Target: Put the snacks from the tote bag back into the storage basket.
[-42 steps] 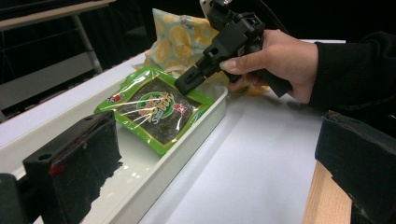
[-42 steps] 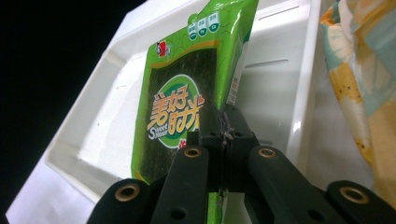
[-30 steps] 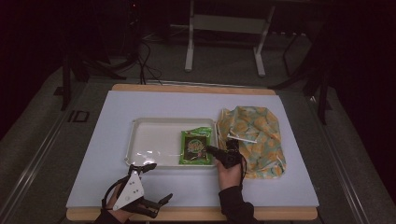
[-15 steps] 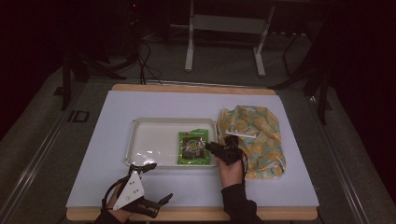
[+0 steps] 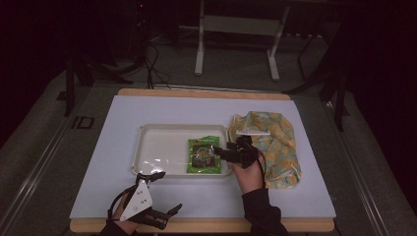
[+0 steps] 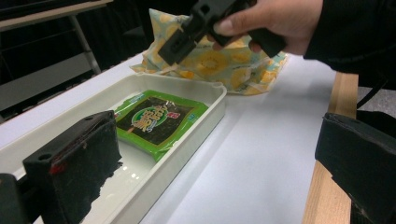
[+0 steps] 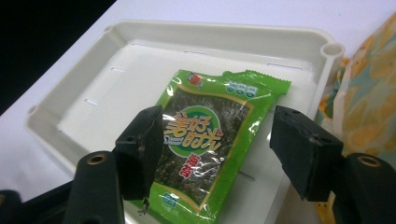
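A lab or studio — dark surround, one lit table [image 5: 147, 196] with white top, metal stand [image 5: 236, 44] behind, loose cables [image 5: 152, 69] on the floor — no household furnishings.

**Jaws apart over seaweed pack**

Right gripper [image 7: 217, 154] w/ both black jaws spread wide, nothing clamped btwn them. Green seaweed packet [image 7: 212, 140] lies flat in white tray [image 7: 84, 79], at the tray's end nearest the cloth, printed side up. Left jaw overlaps packet's edge in frame; contact can't be told. Yellow-patterned cloth [image 7: 369, 93] just beside tray, at right edge.
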### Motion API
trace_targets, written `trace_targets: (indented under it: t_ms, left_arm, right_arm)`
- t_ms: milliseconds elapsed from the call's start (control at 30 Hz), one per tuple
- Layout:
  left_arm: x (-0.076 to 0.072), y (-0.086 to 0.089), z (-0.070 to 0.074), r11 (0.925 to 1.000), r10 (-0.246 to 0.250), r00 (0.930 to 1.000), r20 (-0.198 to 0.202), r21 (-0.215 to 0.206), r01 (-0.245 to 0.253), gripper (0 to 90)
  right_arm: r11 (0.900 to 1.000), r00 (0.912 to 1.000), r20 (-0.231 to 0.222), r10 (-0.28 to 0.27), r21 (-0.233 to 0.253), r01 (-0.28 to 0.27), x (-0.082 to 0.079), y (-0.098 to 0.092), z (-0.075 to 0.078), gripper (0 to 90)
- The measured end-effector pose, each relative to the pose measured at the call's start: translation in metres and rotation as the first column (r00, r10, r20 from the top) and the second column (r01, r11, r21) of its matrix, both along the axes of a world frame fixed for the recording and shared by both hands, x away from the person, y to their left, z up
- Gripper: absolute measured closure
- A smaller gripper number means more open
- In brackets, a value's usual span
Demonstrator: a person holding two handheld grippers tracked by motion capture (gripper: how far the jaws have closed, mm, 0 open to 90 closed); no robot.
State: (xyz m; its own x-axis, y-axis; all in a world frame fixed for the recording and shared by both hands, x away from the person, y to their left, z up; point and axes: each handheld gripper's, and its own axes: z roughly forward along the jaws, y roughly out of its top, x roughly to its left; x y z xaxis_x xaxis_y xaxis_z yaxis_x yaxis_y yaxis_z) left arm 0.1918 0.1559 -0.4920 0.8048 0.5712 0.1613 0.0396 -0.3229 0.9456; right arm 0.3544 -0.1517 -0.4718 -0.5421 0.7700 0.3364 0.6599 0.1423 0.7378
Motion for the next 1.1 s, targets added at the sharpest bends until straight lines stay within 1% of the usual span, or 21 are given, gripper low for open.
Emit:
trace_targets:
  t_ms: [67, 167, 233, 267, 300, 333, 400, 467, 500, 567, 633, 700, 733, 767, 800, 900, 967, 1100]
  left_arm:
    - [0.000, 0.000, 0.000, 1.0000, 0.000, 1.0000, 0.001, 0.003, 0.000, 0.4]
    - [0.000, 0.000, 0.000, 1.0000, -0.001, 1.0000, 0.001, 0.002, 0.001, 0.4]
    - [0.000, 0.000, 0.000, 1.0000, -0.002, 1.0000, 0.000, 0.002, 0.002, 0.4]
    - [0.000, 0.000, 0.000, 1.0000, -0.002, 1.0000, -0.002, 0.001, 0.002, 0.4]
    - [0.000, 0.000, 0.000, 1.0000, -0.002, 1.0000, -0.002, 0.001, 0.002, 0.4]
    - [0.000, 0.000, 0.000, 1.0000, -0.002, 1.0000, -0.002, 0.003, 0.002, 0.4]
    - [0.000, 0.000, 0.000, 1.0000, -0.001, 1.0000, -0.002, -0.001, 0.001, 0.4]
    - [0.000, 0.000, 0.000, 1.0000, -0.001, 1.0000, -0.003, 0.002, 0.001, 0.4]
    - [0.000, 0.000, 0.000, 1.0000, -0.002, 1.0000, -0.004, 0.003, 0.002, 0.4]
    - [0.000, 0.000, 0.000, 1.0000, -0.003, 1.0000, -0.004, 0.003, 0.003, 0.4]
    - [0.000, 0.000, 0.000, 1.0000, -0.002, 1.0000, -0.004, 0.002, 0.002, 0.4]
    - [0.000, 0.000, 0.000, 1.0000, -0.001, 1.0000, -0.004, 0.001, 0.001, 0.4]
    - [0.000, 0.000, 0.000, 1.0000, -0.001, 1.0000, -0.004, 0.001, 0.001, 0.4]
    - [0.001, 0.000, 0.000, 1.0000, 0.000, 1.0000, -0.007, 0.004, 0.000, 0.4]
    - [0.001, 0.000, 0.000, 1.0000, -0.001, 1.0000, -0.007, 0.004, 0.001, 0.4]
    - [-0.001, -0.001, 0.000, 1.0000, -0.005, 1.0000, -0.004, 0.003, 0.005, 0.4]
    - [0.000, -0.001, -0.001, 1.0000, -0.006, 1.0000, -0.001, 0.007, 0.006, 0.4]
    - [0.000, -0.001, -0.001, 1.0000, -0.004, 1.0000, -0.003, 0.008, 0.004, 0.4]
  right_arm:
    - [1.000, 0.9995, 0.027, 0.014, -0.011, -0.014, 0.000, -0.001, 0.006, 30.0]
    - [0.999, 0.9980, 0.049, 0.040, -0.021, -0.039, 0.000, -0.003, 0.015, 29.5]
    - [0.999, 0.9969, 0.061, 0.049, -0.012, -0.048, 0.000, -0.004, 0.021, 27.0]
    - [0.998, 0.9957, 0.068, 0.062, -0.008, -0.062, -0.001, -0.005, 0.023, 26.1]
    - [0.998, 0.9957, 0.068, 0.062, -0.008, -0.062, -0.001, -0.005, 0.023, 26.1]
    - [0.997, 0.9922, 0.096, 0.080, -0.014, -0.079, -0.002, -0.007, 0.027, 22.9]
    - [0.996, 0.9888, 0.119, 0.090, -0.021, -0.088, -0.003, -0.010, 0.030, 20.5]
    - [0.997, 0.9877, 0.137, 0.074, -0.004, -0.075, -0.005, -0.015, 0.033, 20.0]
    - [0.997, 0.9876, 0.138, 0.075, 0.004, -0.076, -0.006, -0.017, 0.034, 19.7]
    - [0.998, 0.9868, 0.147, 0.069, 0.005, -0.070, -0.006, -0.021, 0.036, 18.8]
    - [0.998, 0.9862, 0.154, 0.061, -0.010, -0.061, -0.007, -0.025, 0.038, 18.4]
    - [0.999, 0.9859, 0.159, 0.053, -0.011, -0.051, -0.007, -0.029, 0.038, 18.4]
    - [0.999, 0.9859, 0.159, 0.053, -0.011, -0.051, -0.007, -0.029, 0.038, 18.4]
    - [0.999, 0.9858, 0.164, 0.038, 0.001, -0.039, -0.007, -0.037, 0.040, 18.4]
    - [0.999, 0.9852, 0.168, 0.034, 0.003, -0.035, -0.008, -0.039, 0.041, 18.5]
    - [1.000, 0.9831, 0.181, 0.029, -0.007, -0.028, -0.009, -0.046, 0.043, 18.4]
    - [1.000, 0.9816, 0.189, 0.026, -0.009, -0.025, -0.010, -0.052, 0.043, 16.8]
    - [1.000, 0.9810, 0.193, 0.011, -0.001, -0.011, -0.012, -0.060, 0.044, 16.8]
